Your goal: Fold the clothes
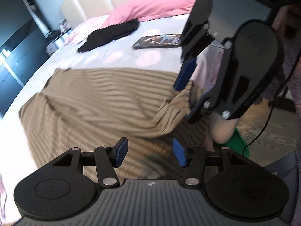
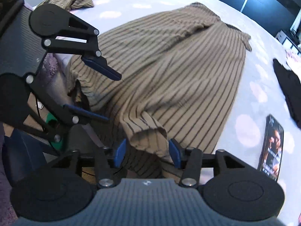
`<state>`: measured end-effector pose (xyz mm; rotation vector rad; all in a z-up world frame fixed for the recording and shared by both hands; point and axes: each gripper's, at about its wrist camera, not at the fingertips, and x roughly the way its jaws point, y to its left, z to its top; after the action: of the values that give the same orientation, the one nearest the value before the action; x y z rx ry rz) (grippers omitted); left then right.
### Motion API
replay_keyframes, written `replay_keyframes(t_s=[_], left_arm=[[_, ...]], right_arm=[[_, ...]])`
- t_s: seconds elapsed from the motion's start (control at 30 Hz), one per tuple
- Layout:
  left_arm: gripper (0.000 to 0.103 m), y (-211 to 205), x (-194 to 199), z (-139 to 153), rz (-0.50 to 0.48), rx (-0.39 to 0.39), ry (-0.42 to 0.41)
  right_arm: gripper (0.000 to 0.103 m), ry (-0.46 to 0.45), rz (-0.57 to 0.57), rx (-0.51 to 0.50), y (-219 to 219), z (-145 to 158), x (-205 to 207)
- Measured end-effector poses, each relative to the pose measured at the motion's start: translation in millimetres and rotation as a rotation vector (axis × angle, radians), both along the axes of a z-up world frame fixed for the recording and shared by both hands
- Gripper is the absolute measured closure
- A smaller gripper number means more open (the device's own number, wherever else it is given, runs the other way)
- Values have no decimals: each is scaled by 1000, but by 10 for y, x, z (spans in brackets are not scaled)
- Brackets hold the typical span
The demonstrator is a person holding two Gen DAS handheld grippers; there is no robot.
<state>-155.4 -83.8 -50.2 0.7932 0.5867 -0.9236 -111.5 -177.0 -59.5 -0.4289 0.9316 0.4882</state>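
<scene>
The bed (image 2: 250, 94) carries the sweater (image 2: 169, 71) spread flat, its hem hanging over the near edge where you stand. Take hold well inside that hem, both sides level, and carry the fold across without dragging the striped knit askew. Your right gripper (image 2: 146, 151) stands open with a cuff lying loose between the pads, not pinched; your left gripper (image 1: 149, 155) is open over the hem, holding nothing. Only the right view shows that cuff, while the left view alone shows the pink pillow (image 1: 156, 3).
</scene>
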Motion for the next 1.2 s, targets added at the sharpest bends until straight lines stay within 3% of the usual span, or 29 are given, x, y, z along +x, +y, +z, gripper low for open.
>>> replay_keyframes(t_s=[0.2,0.37,0.5,0.67,0.73,0.77,0.8,1.03,1.2], left_arm=[[64,-95,6,3,-24,7,27],[65,-83,80,20,7,-16,62],[65,-77,121,22,22,-31,72],[65,-111,198,17,39,-33,96],[65,-102,209,16,50,-33,100],[65,-97,215,15,56,-33,101],[65,-84,226,17,62,-33,102],[65,30,278,71,102,-41,110],[65,75,358,106,151,-23,107]], right_arm=[[59,-61,29,-11,-80,120,-82],[62,-78,28,2,-138,175,-51],[70,-77,30,-94,-90,57,9],[70,-116,126,-173,72,-110,90],[80,-117,168,-166,128,-126,103],[97,-113,189,-156,156,-128,102],[100,-110,208,-149,181,-124,94],[101,-89,269,-126,335,61,-186],[102,-2,327,-79,457,25,-339]])
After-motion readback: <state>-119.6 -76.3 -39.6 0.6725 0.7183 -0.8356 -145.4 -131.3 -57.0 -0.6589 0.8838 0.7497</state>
